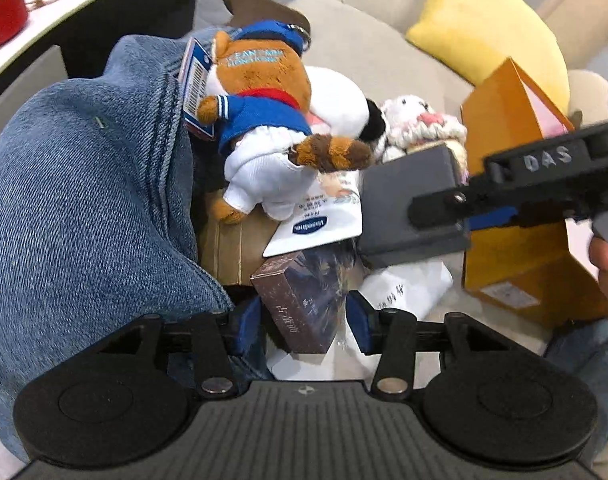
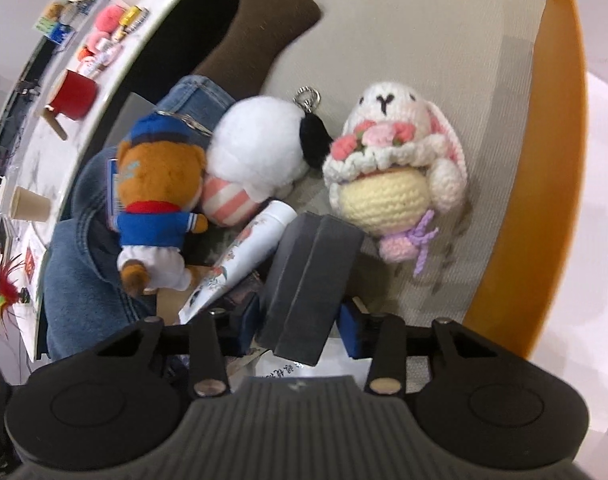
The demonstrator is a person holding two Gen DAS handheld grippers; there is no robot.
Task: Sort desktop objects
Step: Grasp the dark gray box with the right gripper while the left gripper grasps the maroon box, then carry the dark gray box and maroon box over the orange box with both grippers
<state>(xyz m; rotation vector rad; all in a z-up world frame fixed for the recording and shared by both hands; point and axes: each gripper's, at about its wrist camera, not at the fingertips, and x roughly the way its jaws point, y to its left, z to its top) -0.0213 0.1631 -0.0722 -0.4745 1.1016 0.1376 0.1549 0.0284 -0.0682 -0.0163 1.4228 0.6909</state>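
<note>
Left claw (image 1: 304, 324) pinches a glossy brown carton (image 1: 304, 300) at the pile's near edge. Right claw (image 2: 300, 320) grips a matte grey box (image 2: 309, 280) beside a crocheted bunny (image 2: 399, 176) on the ribbed beige sofa (image 2: 443, 60); fuzzy bear plush (image 2: 156, 204) lies on denim (image 2: 84, 280).

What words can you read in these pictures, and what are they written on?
"Vaseline": white packet, under the bear toy.
"DAS": right hand-held gripper.
Bear's back: pale letters, too blurred.
Bear's tag: barcode, print too small.
Dark box and white paper: characters too blurred to read.
</note>
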